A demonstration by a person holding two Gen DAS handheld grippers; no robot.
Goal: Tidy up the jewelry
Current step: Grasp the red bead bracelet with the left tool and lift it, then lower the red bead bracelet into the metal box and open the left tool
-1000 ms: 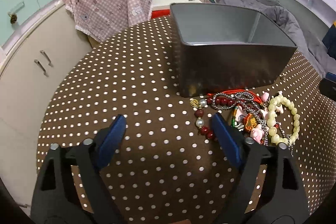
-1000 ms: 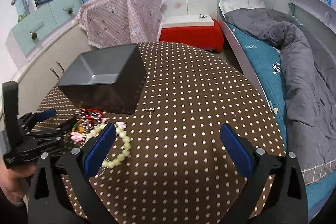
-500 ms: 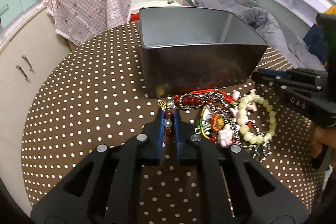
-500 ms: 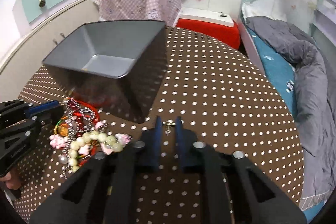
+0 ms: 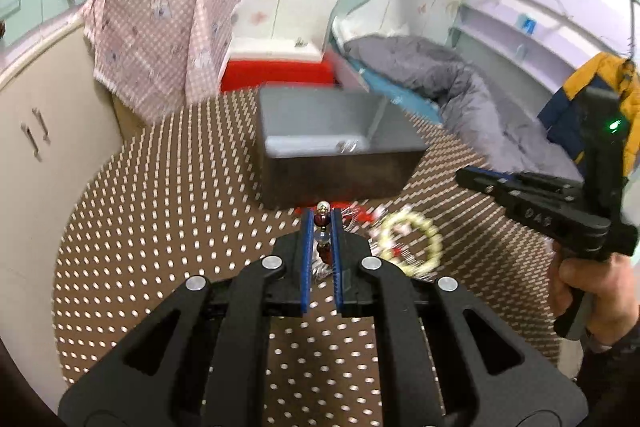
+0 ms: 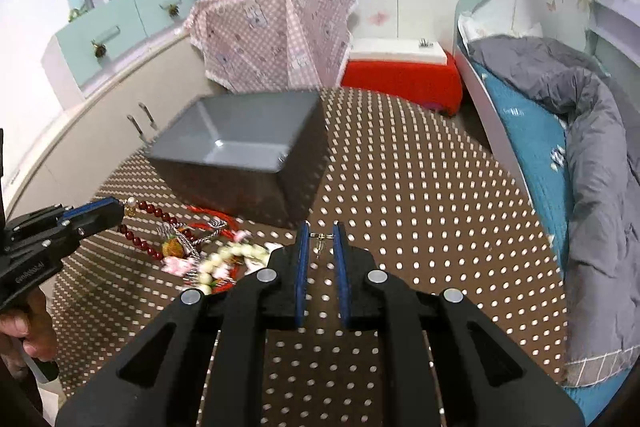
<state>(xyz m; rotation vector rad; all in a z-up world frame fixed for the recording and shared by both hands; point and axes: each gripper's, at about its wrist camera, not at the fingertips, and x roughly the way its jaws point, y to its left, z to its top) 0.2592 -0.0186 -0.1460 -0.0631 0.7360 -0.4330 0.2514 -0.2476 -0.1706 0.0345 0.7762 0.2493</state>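
My left gripper (image 5: 322, 217) is shut on a strand of dark red and white beads (image 5: 322, 227), held above the brown dotted table (image 5: 160, 227). In the right wrist view the red bead strand (image 6: 150, 211) hangs from the left gripper (image 6: 114, 207) down to the jewelry pile (image 6: 188, 245). My right gripper (image 6: 320, 231) is shut on a small gold charm (image 6: 320, 239). A cream bead bracelet (image 5: 412, 243) lies in the pile. The grey box (image 5: 340, 143) stands open just behind the pile, seen in the right wrist view as the grey box (image 6: 240, 135).
A bed with a grey duvet (image 6: 592, 147) runs along the table's right side. Behind the table are a chair under a pink checked cloth (image 6: 276, 35) and a red stool (image 6: 400, 83). Cream cabinets (image 5: 36, 131) stand to the left.
Both grippers went from wide open to shut. The left closed on the bead strand, the right on the gold charm. Both have since risen, and the strand is pulled up from the pile.
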